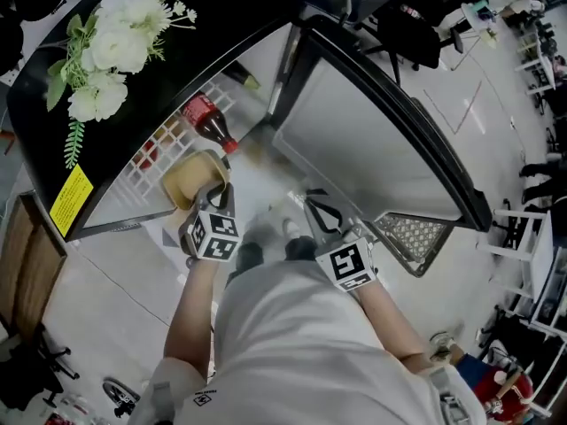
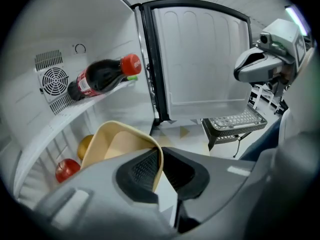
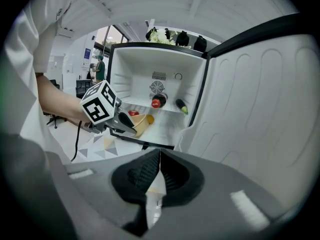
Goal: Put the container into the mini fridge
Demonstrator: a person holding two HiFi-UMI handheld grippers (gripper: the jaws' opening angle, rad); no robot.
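Observation:
The mini fridge (image 1: 168,78) stands open, its door (image 1: 354,131) swung out to the right. My left gripper (image 1: 218,195) is shut on the rim of a tan container (image 1: 190,180), held at the fridge's opening. In the left gripper view the pads pinch the container's (image 2: 120,144) wall, just in front of the lower compartment. The right gripper view shows the container (image 3: 140,123) at the fridge's (image 3: 130,69) lower front edge. My right gripper (image 1: 317,209) is shut with nothing between its jaws, in front of the open door (image 3: 260,99).
A cola bottle (image 2: 102,76) lies on the fridge's wire shelf beside a dark item with a green end (image 3: 181,106). An apple (image 2: 65,169) and an orange (image 2: 86,145) lie below. White flowers (image 1: 111,42) stand on top. A mesh rack (image 1: 412,235) stands by the door.

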